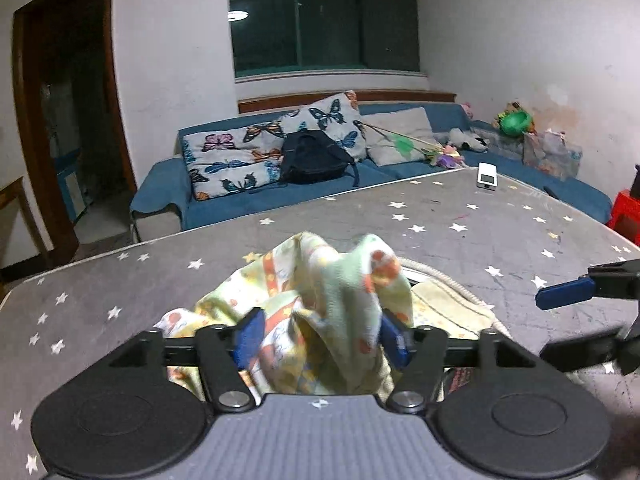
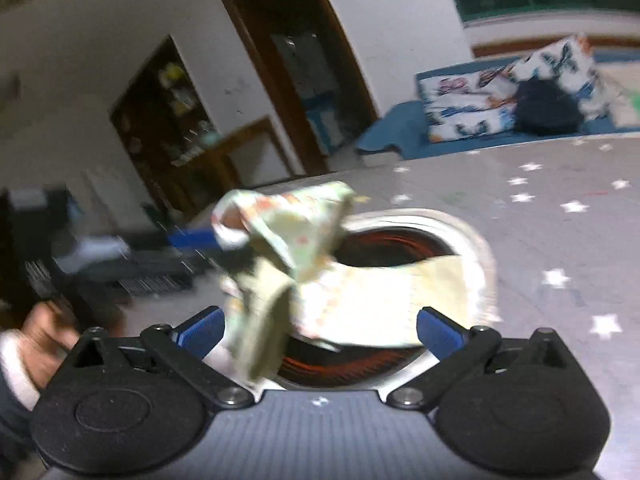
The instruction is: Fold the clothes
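The left gripper [image 1: 320, 334] has its blue fingers [image 1: 249, 336] clamped on a bunched fold of the pale printed garment [image 1: 340, 280], lifting it above the star-patterned grey worktop [image 1: 440, 216]. The right gripper [image 2: 319, 330] hangs with its fingers [image 2: 202, 330] spread apart and gripping nothing, the garment's lower part draped over a round basket [image 2: 476, 240] just ahead.

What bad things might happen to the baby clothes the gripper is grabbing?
1. The left gripper holds the printed garment in a crumpled bunch, so a fold might trap wrinkles.
2. Part of the cloth drapes into the round basket; lifting might snag its rim or tip it.
3. The right gripper is open and grips nothing, so the loose end may flop unevenly on the starry table.
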